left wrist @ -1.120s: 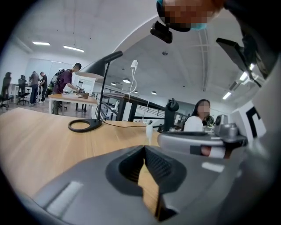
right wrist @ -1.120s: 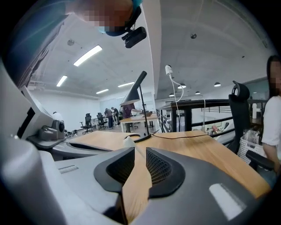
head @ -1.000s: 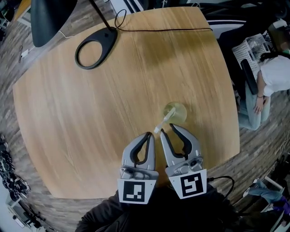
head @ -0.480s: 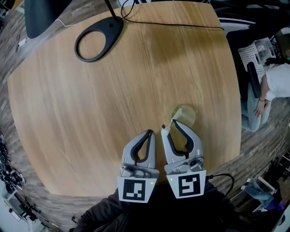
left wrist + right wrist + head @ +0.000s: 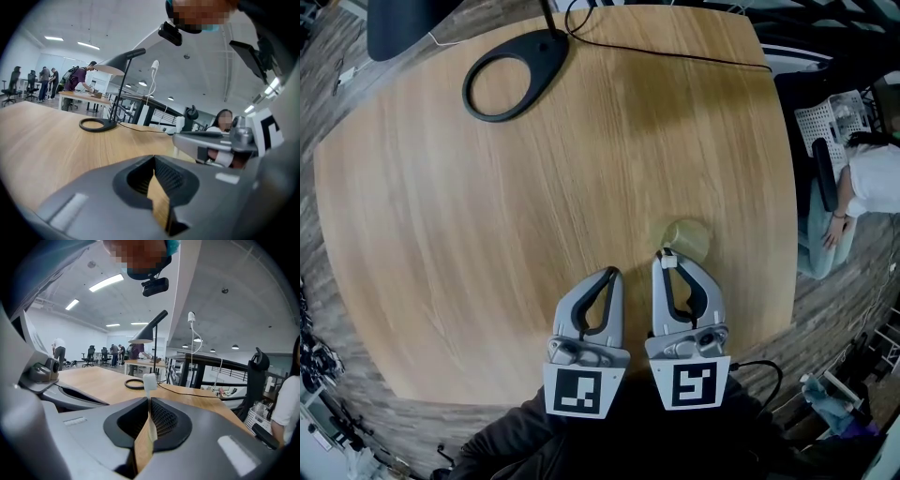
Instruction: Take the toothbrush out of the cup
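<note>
A translucent yellowish cup (image 5: 687, 238) stands on the round wooden table (image 5: 487, 206), near its right edge. A white toothbrush (image 5: 667, 262) leans out of it toward me. My right gripper (image 5: 666, 257) is just in front of the cup, its jaws closing with the brush between them. In the right gripper view the pads press on the thin stem and the toothbrush (image 5: 149, 381) head sticks up past the right gripper (image 5: 149, 401) tips; the cup is hidden there. My left gripper (image 5: 613, 275) rests beside it, shut and empty, seen the same as left gripper (image 5: 153, 160).
A black ring-shaped lamp base (image 5: 514, 75) with its cable (image 5: 675, 52) sits at the table's far side, and shows as lamp base (image 5: 96, 125) and lamp base (image 5: 135, 383). A seated person (image 5: 867, 173) is off the table's right edge. Desks and people stand far behind.
The right gripper's jaws stood open around the brush's end and have now closed on it. The brush, which leaned left, now lies in line with the jaws. The left gripper has barely moved.
</note>
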`<state>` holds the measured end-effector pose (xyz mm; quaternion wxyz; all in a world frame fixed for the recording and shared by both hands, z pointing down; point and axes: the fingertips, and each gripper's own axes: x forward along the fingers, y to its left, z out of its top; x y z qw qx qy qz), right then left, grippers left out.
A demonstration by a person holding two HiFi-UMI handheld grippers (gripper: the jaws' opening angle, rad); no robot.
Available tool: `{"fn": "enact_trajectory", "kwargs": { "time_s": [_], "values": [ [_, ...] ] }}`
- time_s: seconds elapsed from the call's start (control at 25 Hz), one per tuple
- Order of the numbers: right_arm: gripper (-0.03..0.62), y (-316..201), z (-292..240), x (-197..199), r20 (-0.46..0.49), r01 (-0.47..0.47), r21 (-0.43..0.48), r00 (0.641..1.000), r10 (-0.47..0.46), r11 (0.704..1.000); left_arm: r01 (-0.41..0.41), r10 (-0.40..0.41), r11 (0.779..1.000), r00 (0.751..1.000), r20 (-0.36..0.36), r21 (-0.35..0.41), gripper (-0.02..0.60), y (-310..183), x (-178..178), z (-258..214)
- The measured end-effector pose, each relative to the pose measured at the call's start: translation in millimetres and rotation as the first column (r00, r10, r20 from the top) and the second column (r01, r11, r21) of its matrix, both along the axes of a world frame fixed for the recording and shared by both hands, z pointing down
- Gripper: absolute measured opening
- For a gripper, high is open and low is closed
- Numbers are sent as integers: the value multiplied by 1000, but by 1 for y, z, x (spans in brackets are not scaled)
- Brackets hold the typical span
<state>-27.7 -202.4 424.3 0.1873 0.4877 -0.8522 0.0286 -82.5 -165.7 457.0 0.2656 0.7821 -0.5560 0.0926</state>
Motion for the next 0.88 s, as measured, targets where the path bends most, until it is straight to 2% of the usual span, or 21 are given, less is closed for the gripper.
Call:
{"fn": "enact_trajectory", "kwargs": {
  "time_s": [0.16,0.44,0.88],
  "values": [
    [12,0,-6,8,16,-32,15,999,32,999,-8,8,1000,1000,0,15,8,2,1,-4],
    [11,9,-27,33,104,-109,32,989,105,994,-35,35,998,999,0,52,8,15,14,-25],
    [11,21,-64,35,170,-117,101,980,99,988,-54,51,992,998,25,118,8,27,17,-51]
  ]
}}
